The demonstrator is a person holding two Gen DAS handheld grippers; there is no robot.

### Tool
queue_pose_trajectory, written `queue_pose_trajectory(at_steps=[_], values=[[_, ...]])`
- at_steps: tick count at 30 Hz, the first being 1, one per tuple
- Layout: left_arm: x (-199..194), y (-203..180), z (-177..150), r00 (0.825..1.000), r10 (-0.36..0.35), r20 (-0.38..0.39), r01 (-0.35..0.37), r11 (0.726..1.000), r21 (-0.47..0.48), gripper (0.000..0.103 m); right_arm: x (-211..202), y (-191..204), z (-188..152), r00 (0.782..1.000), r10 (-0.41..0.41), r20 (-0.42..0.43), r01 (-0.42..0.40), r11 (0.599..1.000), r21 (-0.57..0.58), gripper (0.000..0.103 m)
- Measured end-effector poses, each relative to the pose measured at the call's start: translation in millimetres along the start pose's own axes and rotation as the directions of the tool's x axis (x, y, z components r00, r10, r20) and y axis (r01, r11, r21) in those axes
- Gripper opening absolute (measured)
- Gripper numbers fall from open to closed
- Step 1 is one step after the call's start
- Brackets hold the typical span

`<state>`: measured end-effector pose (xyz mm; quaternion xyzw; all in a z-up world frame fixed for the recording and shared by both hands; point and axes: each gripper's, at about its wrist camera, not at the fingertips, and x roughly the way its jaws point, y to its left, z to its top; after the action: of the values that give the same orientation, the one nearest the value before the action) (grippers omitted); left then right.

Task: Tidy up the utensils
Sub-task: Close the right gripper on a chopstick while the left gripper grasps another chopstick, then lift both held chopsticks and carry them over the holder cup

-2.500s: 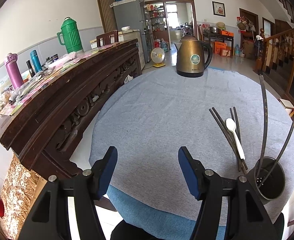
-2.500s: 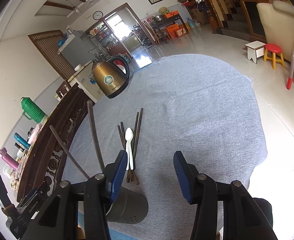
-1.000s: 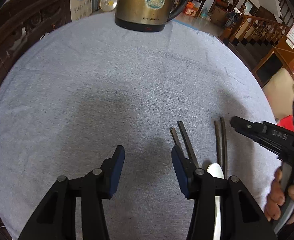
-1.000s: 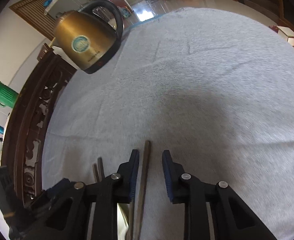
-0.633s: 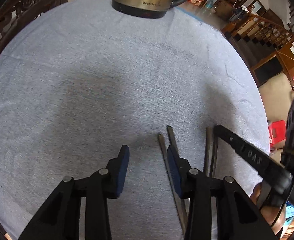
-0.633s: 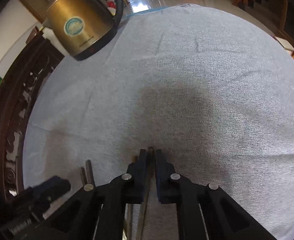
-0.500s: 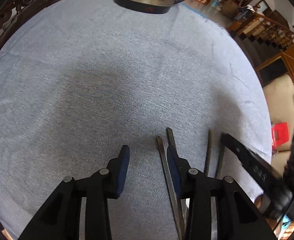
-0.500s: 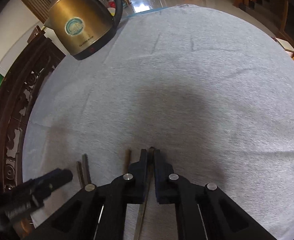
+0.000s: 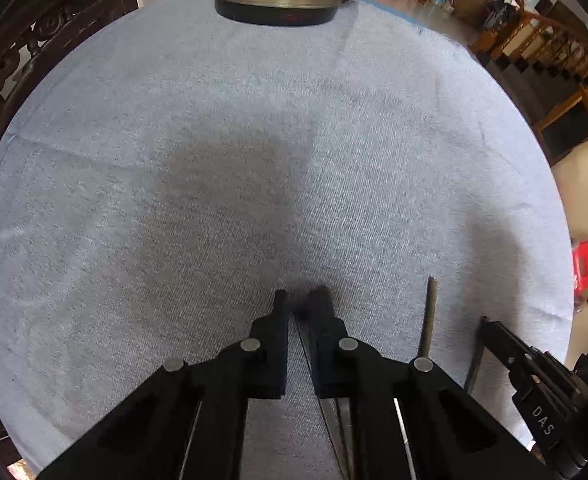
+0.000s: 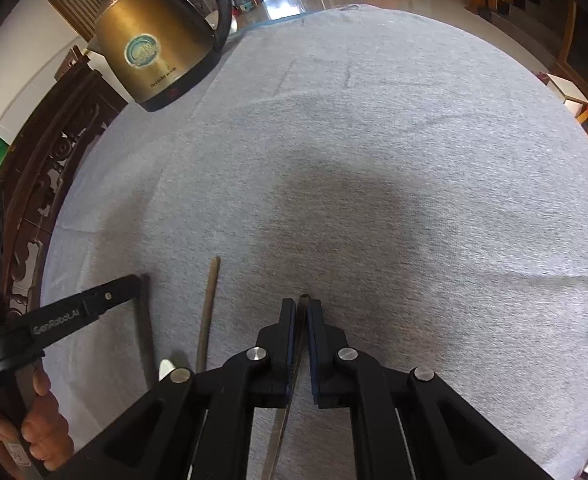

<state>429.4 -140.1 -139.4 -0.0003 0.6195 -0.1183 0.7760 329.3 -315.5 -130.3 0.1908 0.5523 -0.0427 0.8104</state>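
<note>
1. The left gripper (image 9: 300,304) has just been closing; its jaws pinch a dark, flat chopstick (image 9: 312,364), whose near end is cut off by the frame edge.
2. The right gripper (image 10: 301,312) is clamped on another thin chopstick (image 10: 294,360), its tip just past the pads.
3. A third chopstick (image 10: 208,316) lies loose on the grey woven cloth of the round table (image 10: 414,160), between the two grippers.
4. A white spoon (image 10: 167,369) is mostly hidden behind the right gripper.
5. A brass-coloured kettle (image 10: 154,56) stands at the far edge.
</note>
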Motion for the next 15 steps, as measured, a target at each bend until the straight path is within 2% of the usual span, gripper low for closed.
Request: queue_pose_trajectory(at_steps=[3, 6, 8, 9, 12, 14, 15], values=[[2, -6, -1, 1.0, 0.01, 0.001, -0.01, 1.0, 0.013, 0.008, 1, 5, 0, 0.999, -0.019, -0.028, 0.019, 1.0, -0.008, 0.009], [-2, -8, -7, 1.0, 0.017, 0.008, -0.017, 0.999, 0.036, 0.01, 3, 16, -1, 0.998, -0.059, -0.017, 0.058, 0.997, -0.053, 0.011], [-2, -9, -10, 1.0, 0.012, 0.013, -0.012, 0.999, 0.038, 0.018, 4, 21, -4, 0.997, -0.075, -0.016, 0.074, 0.995, -0.068, 0.011], [-2, -12, -12, 1.0, 0.005, 0.015, -0.006, 0.999, 0.042, 0.025, 4, 23, -5, 0.997, -0.076, -0.014, 0.074, 0.994, -0.078, 0.011], [-2, -18, -16, 0.999, 0.023, 0.039, -0.025, 0.998, 0.057, 0.026, 4, 31, -10, 0.995, -0.097, 0.005, 0.097, 0.988, -0.121, 0.01], [-1, -19, -18, 0.998, 0.042, 0.054, -0.045, 0.997, 0.069, 0.018, 3, 30, -11, 0.996, -0.084, 0.017, 0.086, 0.989, -0.12, 0.009], [-1, -19, -22, 0.997, 0.056, 0.061, -0.06, 0.996, 0.07, 0.008, 3, 29, -12, 0.997, -0.071, 0.019, 0.072, 0.991, -0.113, 0.009]])
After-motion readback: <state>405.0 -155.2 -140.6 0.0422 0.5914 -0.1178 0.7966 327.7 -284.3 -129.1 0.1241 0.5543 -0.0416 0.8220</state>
